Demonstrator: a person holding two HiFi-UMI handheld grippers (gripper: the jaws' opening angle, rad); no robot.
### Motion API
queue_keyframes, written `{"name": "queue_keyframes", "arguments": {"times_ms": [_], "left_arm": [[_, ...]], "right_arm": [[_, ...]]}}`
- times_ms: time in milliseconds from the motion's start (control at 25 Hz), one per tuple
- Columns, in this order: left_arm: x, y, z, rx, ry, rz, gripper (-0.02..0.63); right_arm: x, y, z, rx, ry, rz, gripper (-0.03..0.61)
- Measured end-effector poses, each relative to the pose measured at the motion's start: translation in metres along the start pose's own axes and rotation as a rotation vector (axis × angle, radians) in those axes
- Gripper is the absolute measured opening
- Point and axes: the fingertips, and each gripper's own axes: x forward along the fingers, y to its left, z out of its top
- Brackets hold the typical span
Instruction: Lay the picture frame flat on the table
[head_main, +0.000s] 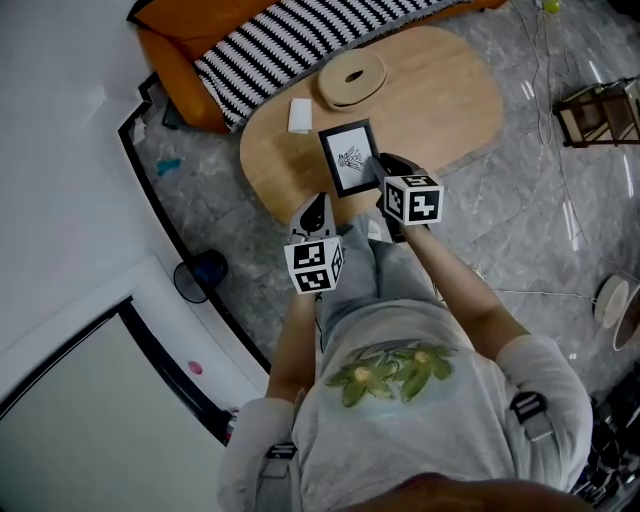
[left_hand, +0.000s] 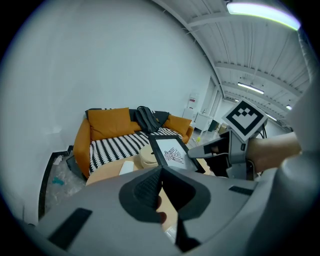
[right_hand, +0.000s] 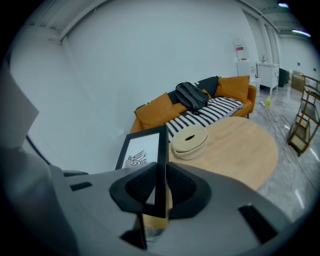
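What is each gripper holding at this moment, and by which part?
The right gripper is shut on the picture frame, clamping its black border along one side edge. The left gripper has its jaws together on nothing.

We're looking down on a light grey T-shirt (head_main: 400, 335) with short sleeves, and there's a green leaf-and-blossom print (head_main: 392, 372) across the chest. Grey bottoms (head_main: 385, 268) show below it. We count 2 grey shoulder straps (head_main: 270, 482), each with a black buckle (head_main: 530, 408). The left gripper (head_main: 316, 205) wears a white cube (head_main: 314, 266) with black square markers, and the right gripper (head_main: 378, 170) has its own marker cube (head_main: 413, 198). Up close, both shells are smooth matt grey with dark rectangular insets (left_hand: 70, 227). The pads (left_hand: 145, 187) are black and finely ridged.
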Motion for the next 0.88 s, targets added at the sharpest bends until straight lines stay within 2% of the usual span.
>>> {"name": "queue_keyframes", "arguments": {"times_ms": [880], "left_arm": [[0.029,0.009,-0.006,-0.023,0.046,-0.008,0.015]], "right_arm": [[0.025,-0.012,-0.004,0.010,0.050,0.003,0.073]]}}
